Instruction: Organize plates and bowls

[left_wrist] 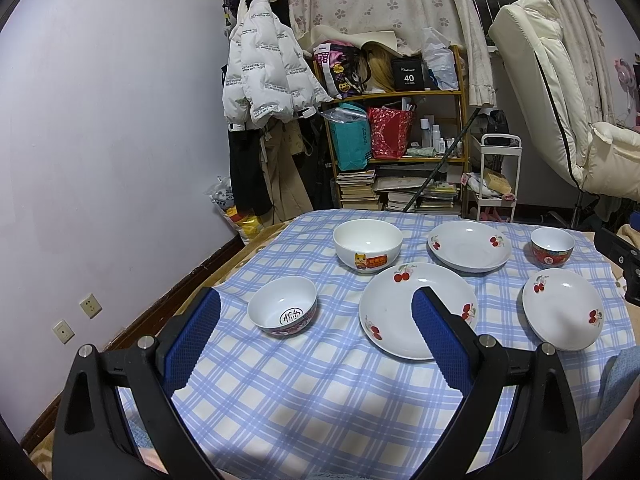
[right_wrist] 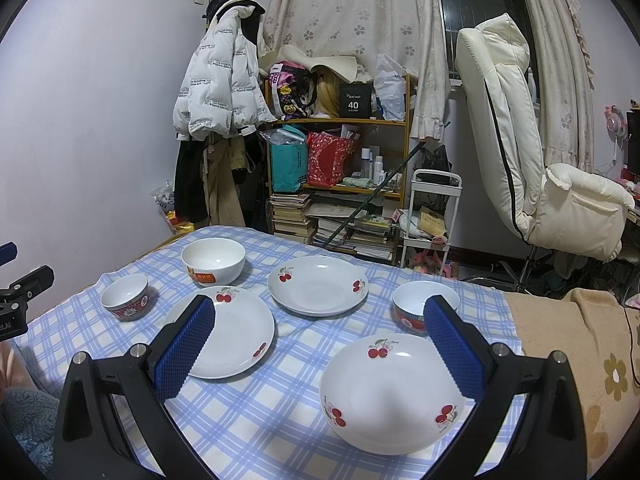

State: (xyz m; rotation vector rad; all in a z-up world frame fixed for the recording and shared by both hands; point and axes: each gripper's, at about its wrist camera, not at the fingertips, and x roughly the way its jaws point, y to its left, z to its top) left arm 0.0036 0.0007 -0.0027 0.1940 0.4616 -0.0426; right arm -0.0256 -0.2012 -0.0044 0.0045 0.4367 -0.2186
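Three white cherry-print plates lie on the blue checked tablecloth (left_wrist: pixel 304 396): a middle one (left_wrist: pixel 400 320) (right_wrist: pixel 236 332), a far one (left_wrist: pixel 468 246) (right_wrist: pixel 318 286) and a near right one (left_wrist: pixel 562 308) (right_wrist: pixel 390 390). A large white bowl (left_wrist: pixel 367 245) (right_wrist: pixel 213 260) stands at the back. A small patterned bowl (left_wrist: pixel 282 305) (right_wrist: pixel 125 297) stands at the left and a small red-banded bowl (left_wrist: pixel 553 247) (right_wrist: pixel 412 312) at the right. My left gripper (left_wrist: pixel 318 312) is open and empty above the cloth, before the small left bowl and middle plate. My right gripper (right_wrist: pixel 320 316) is open and empty above the plates.
A cluttered wooden shelf (left_wrist: pixel 400 128) with books and bags, hanging coats (left_wrist: pixel 264 80) and a white cart (left_wrist: pixel 498 176) stand behind the table. A cream reclining chair (right_wrist: pixel 532 160) is at the right. A beige flowered blanket (right_wrist: pixel 580 360) borders the cloth's right edge.
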